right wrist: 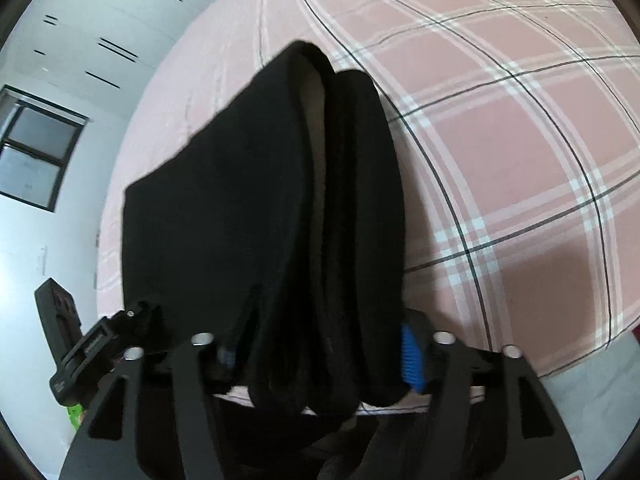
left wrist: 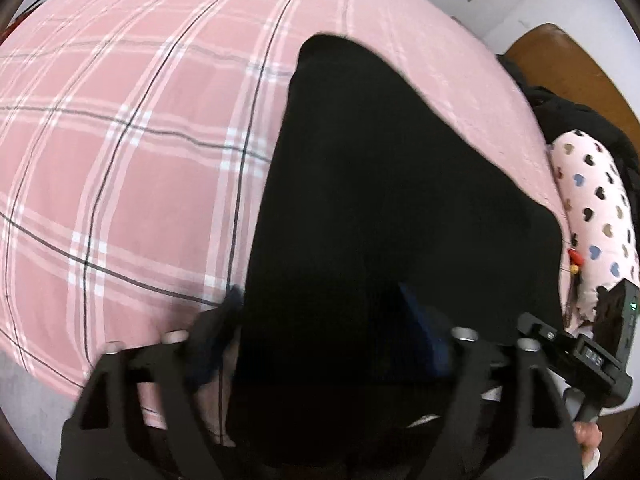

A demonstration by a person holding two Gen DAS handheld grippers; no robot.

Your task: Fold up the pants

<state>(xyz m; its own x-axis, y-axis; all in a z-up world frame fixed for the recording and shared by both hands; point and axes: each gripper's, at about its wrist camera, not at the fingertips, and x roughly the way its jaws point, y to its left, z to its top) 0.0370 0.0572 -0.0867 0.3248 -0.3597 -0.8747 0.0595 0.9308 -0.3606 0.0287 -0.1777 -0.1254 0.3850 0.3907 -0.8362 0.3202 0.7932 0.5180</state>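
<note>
The black pants (left wrist: 380, 200) hang lifted over the pink plaid bed (left wrist: 120, 160), held at one end by both grippers. My left gripper (left wrist: 328, 340) is shut on the pants; the cloth covers most of its fingers. In the right wrist view the pants (right wrist: 248, 208) show as bunched, doubled layers reaching away over the bed (right wrist: 520, 140). My right gripper (right wrist: 316, 354) is shut on this thick bundle, with a blue pad (right wrist: 412, 360) pressed against its right side. The far end of the pants rests on the bed.
A pink pillow with heart print (left wrist: 592, 208) lies at the bed's right edge beside dark clothing (left wrist: 580, 120) and a wooden headboard (left wrist: 572, 60). White wardrobe doors (right wrist: 100, 20) and a window (right wrist: 36, 148) stand beyond the bed. The other gripper's body (left wrist: 592, 344) shows at right.
</note>
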